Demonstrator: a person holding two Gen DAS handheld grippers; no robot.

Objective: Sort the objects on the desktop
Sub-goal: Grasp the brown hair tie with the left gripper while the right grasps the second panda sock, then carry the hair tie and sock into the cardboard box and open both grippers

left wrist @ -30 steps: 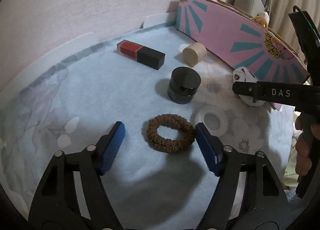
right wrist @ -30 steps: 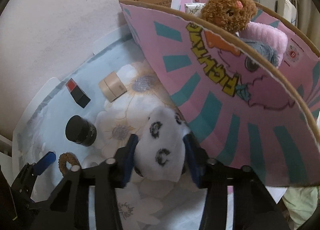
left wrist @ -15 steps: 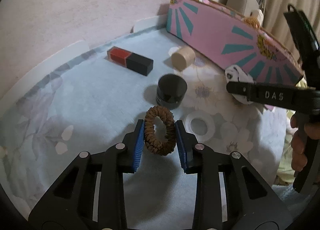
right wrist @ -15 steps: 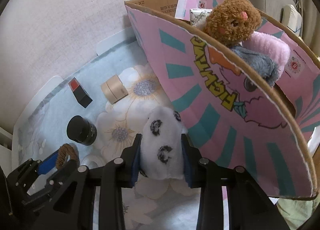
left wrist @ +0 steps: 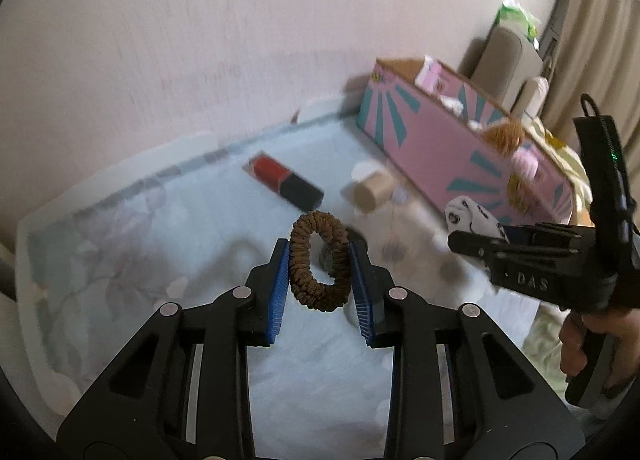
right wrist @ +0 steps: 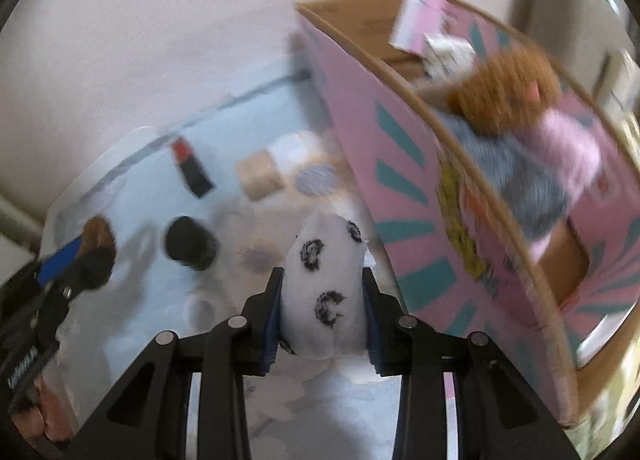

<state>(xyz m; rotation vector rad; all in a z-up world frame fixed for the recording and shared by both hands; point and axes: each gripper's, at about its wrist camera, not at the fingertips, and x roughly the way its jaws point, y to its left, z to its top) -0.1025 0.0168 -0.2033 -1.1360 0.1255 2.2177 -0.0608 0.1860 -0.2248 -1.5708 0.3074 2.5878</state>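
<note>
Scrunchie (left wrist: 318, 260) first — brown, standing on edge, pinched between the blue pads of my left tool (left wrist: 319, 278), lifted clear of the pale blue floral cloth (left wrist: 160, 220) on the worktop. Beyond it lie a red-and-black box (left wrist: 285, 183) and a beige jar (left wrist: 372, 192); the pink carton (left wrist: 448, 144) sits at the right.

Right wrist view: my right tool (right wrist: 323, 300) is clamped on a white sock with black marks (right wrist: 324, 280) — held up just beside the carton (right wrist: 400, 164), where plush toys (right wrist: 508, 92) lie. A black jar (right wrist: 192, 242) stands on the cloth at the left.
</note>
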